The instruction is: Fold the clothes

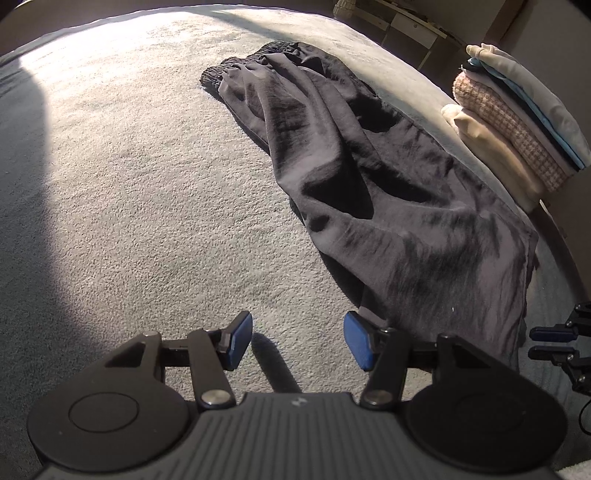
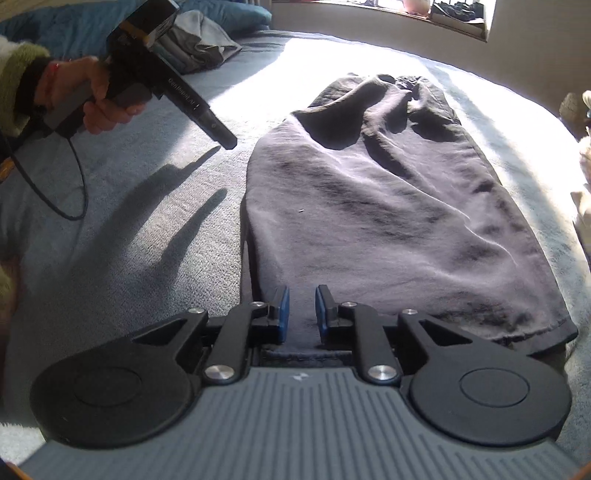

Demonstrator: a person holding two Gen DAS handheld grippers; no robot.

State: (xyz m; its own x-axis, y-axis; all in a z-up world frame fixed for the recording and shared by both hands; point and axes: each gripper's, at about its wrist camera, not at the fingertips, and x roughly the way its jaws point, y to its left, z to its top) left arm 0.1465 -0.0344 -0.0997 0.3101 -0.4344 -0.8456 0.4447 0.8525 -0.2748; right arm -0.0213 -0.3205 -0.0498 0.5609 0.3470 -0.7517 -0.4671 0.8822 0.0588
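Dark grey trousers (image 1: 369, 177) lie lengthwise on a grey fleece bed cover (image 1: 147, 184), with the elastic waistband (image 1: 255, 61) at the far end and the leg hem nearest me. My left gripper (image 1: 297, 341) stands open above bare cover, just left of the hem, with nothing between its pads. In the right wrist view the trousers (image 2: 369, 206) stretch away in front of me. My right gripper (image 2: 301, 314) sits low over the hem, jaws a narrow gap apart, and the cloth between the pads lies flat and unpinched. A hand holds the left gripper (image 2: 223, 136) at upper left.
A stack of folded clothes (image 1: 517, 122) stands at the bed's right edge beside the trousers. The right gripper (image 1: 550, 343) shows at the frame's right edge. Blue bedding (image 2: 74, 26) and a crumpled grey cloth (image 2: 199, 40) lie at the far left. A cable (image 2: 70, 192) hangs from the hand.
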